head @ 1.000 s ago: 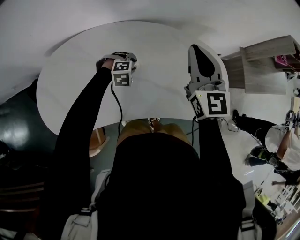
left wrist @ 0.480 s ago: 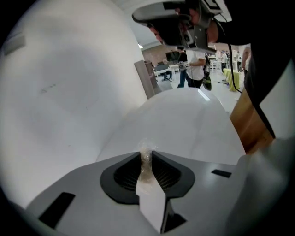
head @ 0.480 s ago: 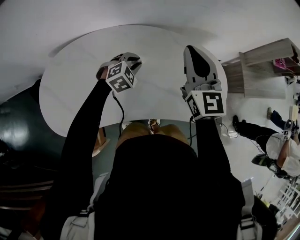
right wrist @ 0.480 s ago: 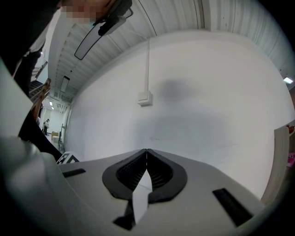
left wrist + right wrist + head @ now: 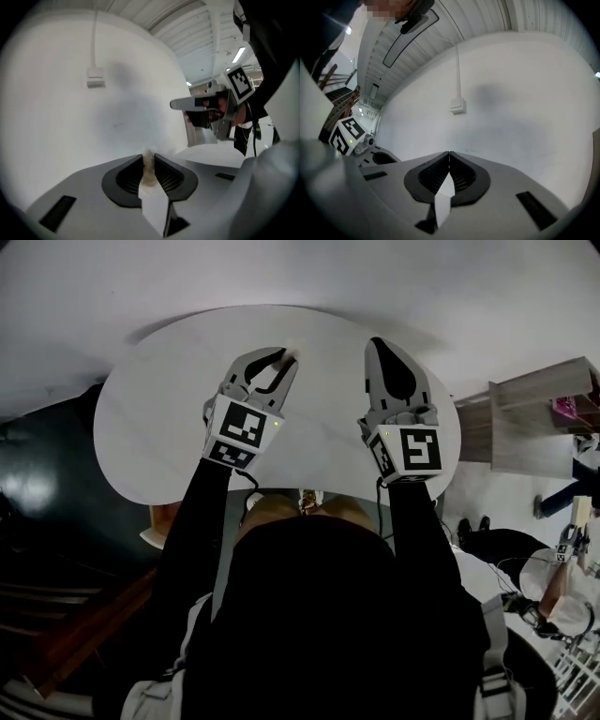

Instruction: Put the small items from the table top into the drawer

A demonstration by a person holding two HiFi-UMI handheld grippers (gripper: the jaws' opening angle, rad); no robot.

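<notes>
Over the round white table (image 5: 169, 427), my left gripper (image 5: 284, 358) is raised and points away from me. It is shut on a small tan item (image 5: 148, 164). That item sticks up between the pads in the left gripper view and is too small to make out in the head view. Its jaws closed on it within the last second. To its right my right gripper (image 5: 380, 341) hovers over the table, shut with nothing between its pads (image 5: 449, 155). The left gripper view also catches the right gripper (image 5: 206, 112) from the side.
The pale wall ahead carries a white box with a cable (image 5: 95, 77). Right of the table stands a wooden shelf unit (image 5: 539, 418), with a person (image 5: 562, 568) beyond it. A wooden part (image 5: 155, 532) shows under the table's near left edge.
My left gripper has come up off the far left of the table top and swung toward the middle, now pointing away from me. The right gripper has hardly moved.
</notes>
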